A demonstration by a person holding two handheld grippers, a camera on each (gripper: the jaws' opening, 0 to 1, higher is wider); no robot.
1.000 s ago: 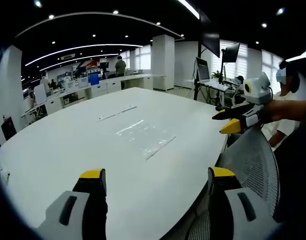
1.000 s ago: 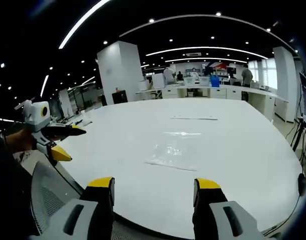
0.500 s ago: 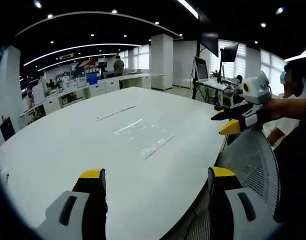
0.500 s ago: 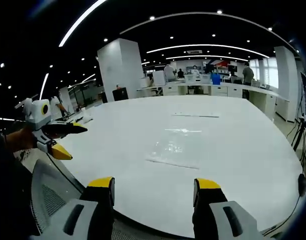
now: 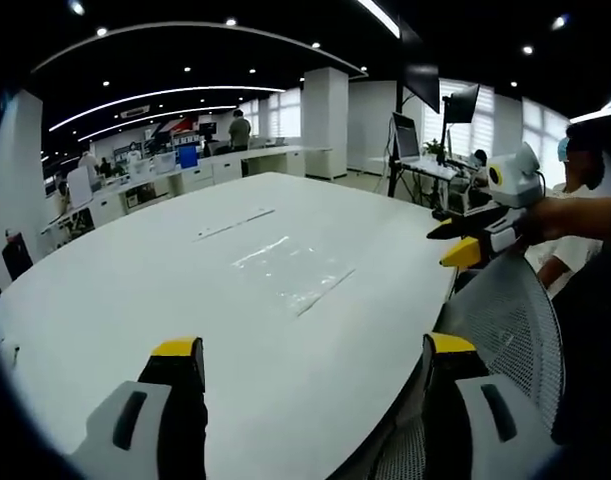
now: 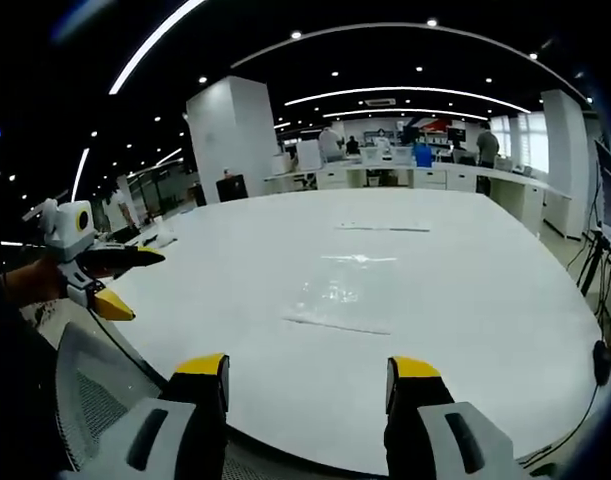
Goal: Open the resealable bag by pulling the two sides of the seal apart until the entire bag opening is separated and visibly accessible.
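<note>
A clear resealable bag [image 5: 287, 269] lies flat near the middle of the big white table [image 5: 135, 290]; in the right gripper view the bag [image 6: 337, 291] sits ahead of the jaws. My left gripper [image 5: 310, 355] is open over the table's near edge, well short of the bag. My right gripper [image 6: 307, 372] is open too, also short of the bag. The right gripper [image 5: 465, 240] appears at the right of the left gripper view, held by a hand off the table's edge. The left gripper [image 6: 105, 280] appears at the left of the right gripper view.
A thin clear strip [image 5: 233, 224] lies beyond the bag. A mesh office chair [image 5: 505, 320] stands at the table's edge. Monitors on stands [image 5: 415, 135] rise behind the table. Desks and people fill the far office.
Both views have shifted slightly with the hands. The bag lies where it was, and both grippers stay open.
</note>
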